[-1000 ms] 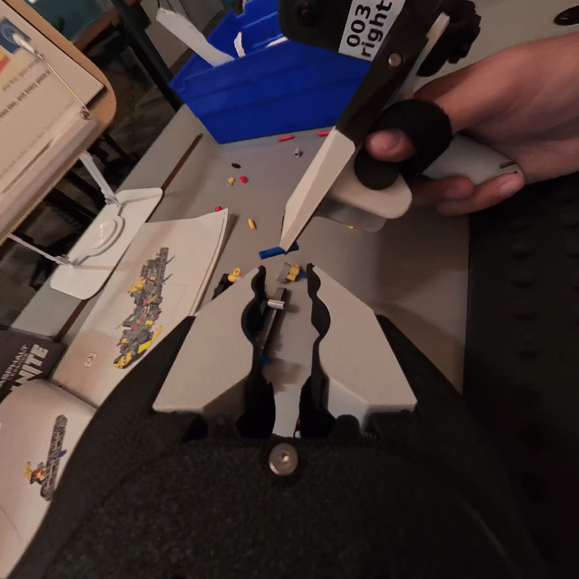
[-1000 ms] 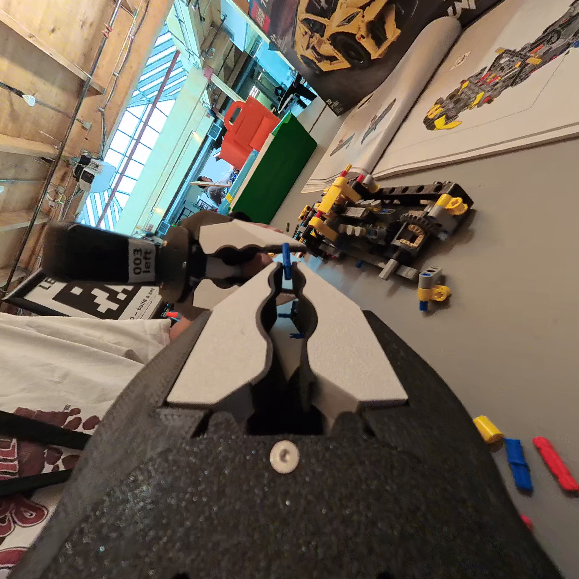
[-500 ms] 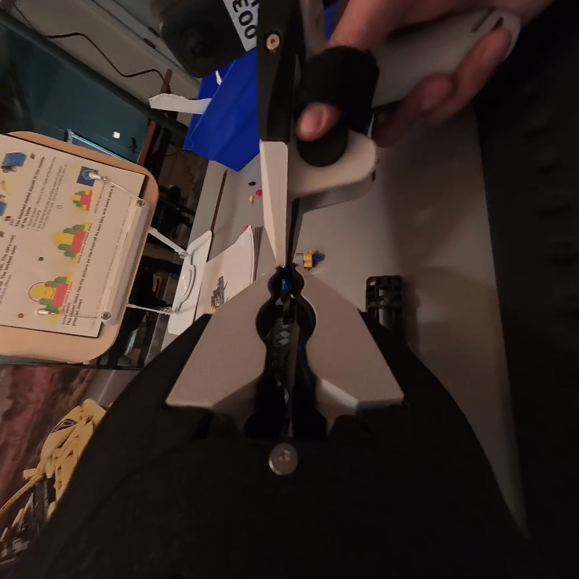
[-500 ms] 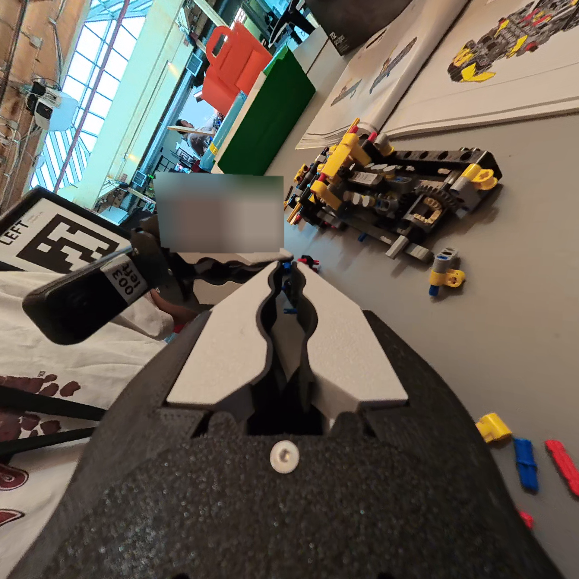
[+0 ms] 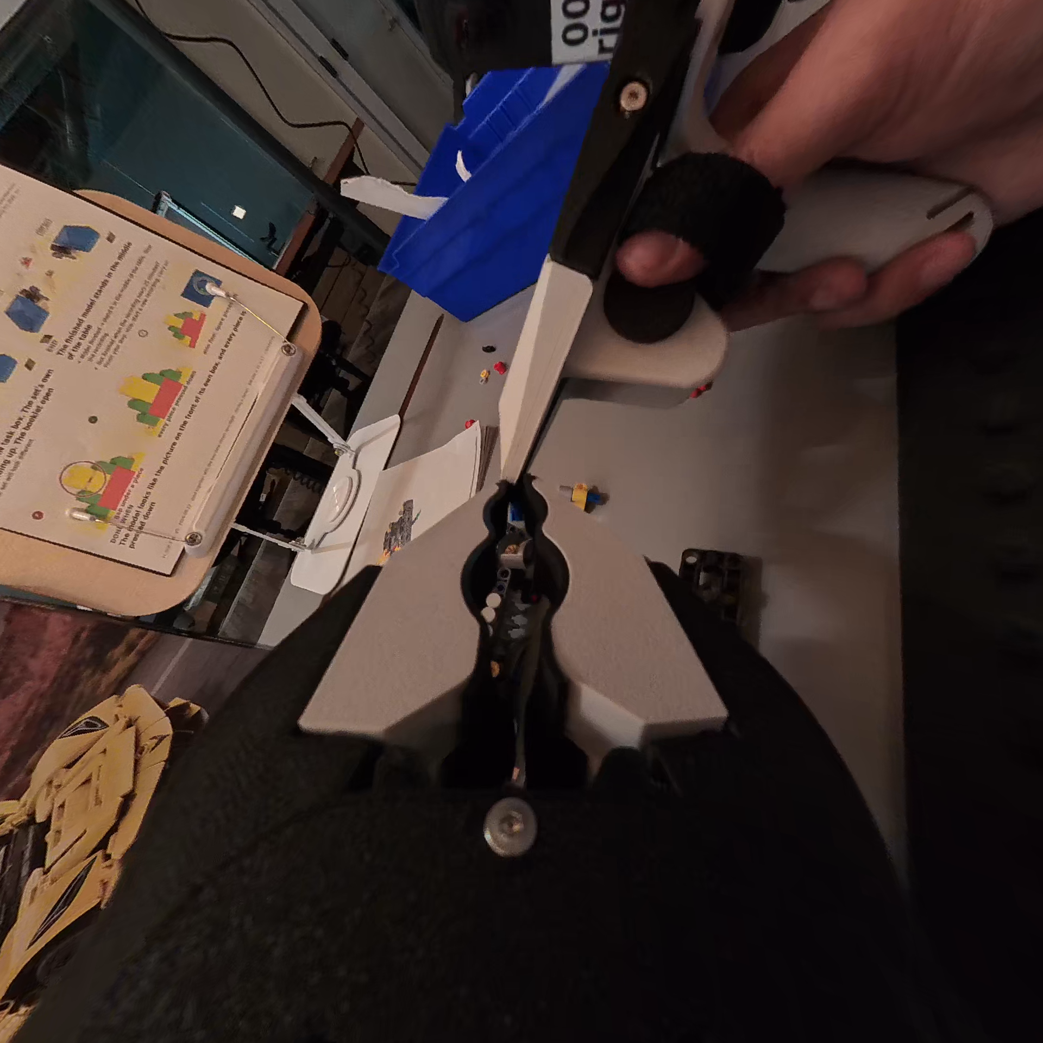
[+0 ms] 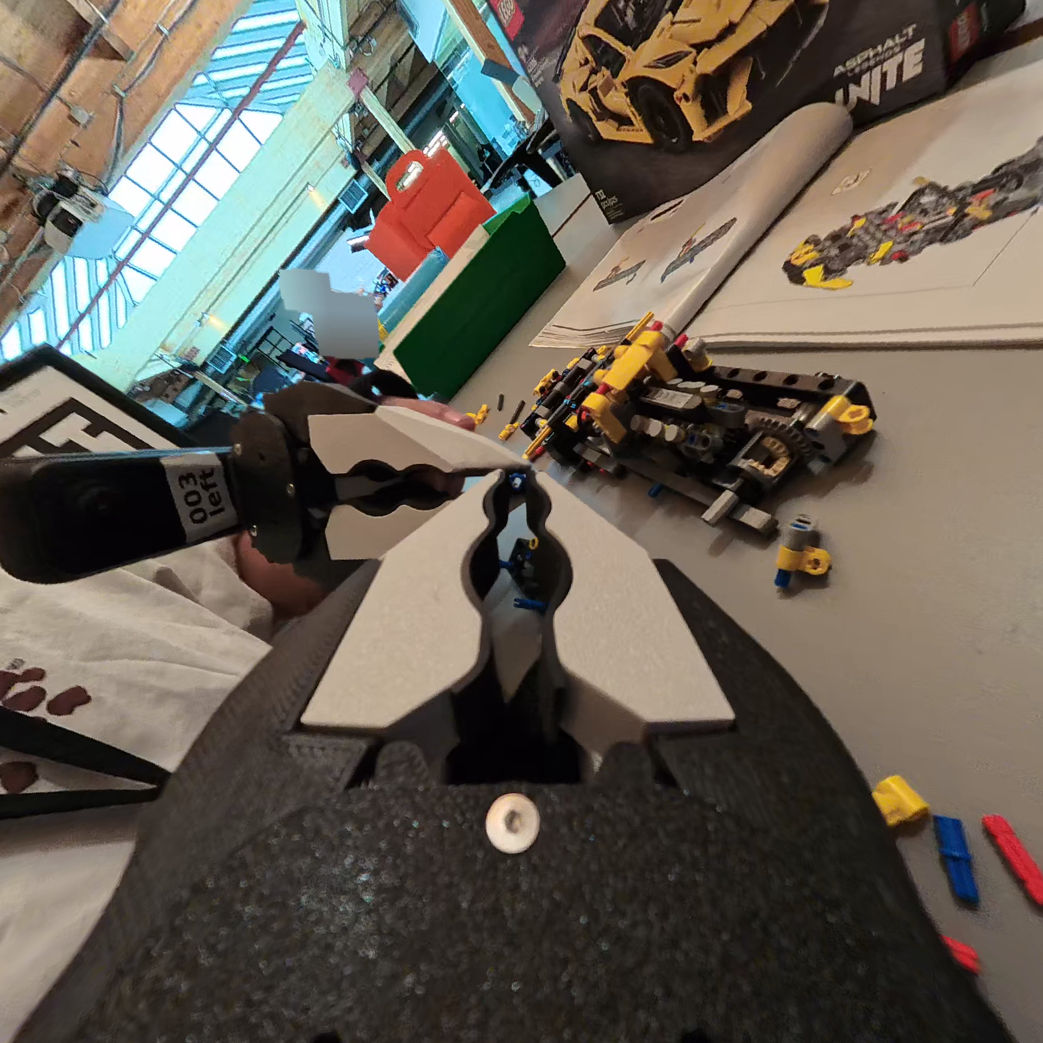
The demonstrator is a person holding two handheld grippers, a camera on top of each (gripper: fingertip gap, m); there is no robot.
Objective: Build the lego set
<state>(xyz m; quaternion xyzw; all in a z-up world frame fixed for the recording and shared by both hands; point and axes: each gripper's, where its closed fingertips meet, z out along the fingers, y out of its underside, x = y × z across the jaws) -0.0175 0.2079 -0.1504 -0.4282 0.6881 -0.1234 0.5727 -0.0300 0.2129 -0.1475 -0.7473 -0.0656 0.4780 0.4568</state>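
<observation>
My right gripper (image 6: 516,480) is shut on a small blue pin (image 6: 515,481) at its fingertips, above the grey table (image 6: 931,649). My left gripper (image 5: 515,484) meets it tip to tip. Its jaws are closed to a narrow gap, with the blue pin (image 5: 515,511) between them. The left gripper also shows in the right wrist view (image 6: 522,465), coming in from the left. The right gripper also shows in the left wrist view (image 5: 511,480), held by a hand (image 5: 875,113). The partly built black, grey and yellow car chassis (image 6: 705,417) lies on the table beyond.
A small grey, yellow and blue sub-assembly (image 6: 798,550) lies near the chassis. Loose yellow (image 6: 900,798), blue (image 6: 954,863) and red (image 6: 1010,858) pieces lie at the right. The open booklet (image 6: 846,254), set box (image 6: 733,73), blue bin (image 5: 491,214) and card stand (image 5: 141,395) surround the work area. Less than 4 cm separates the two grippers' tips.
My left gripper has lifted off the table, turned and shut at the right gripper's tip on the blue pin. The right gripper has kept hold of the pin.
</observation>
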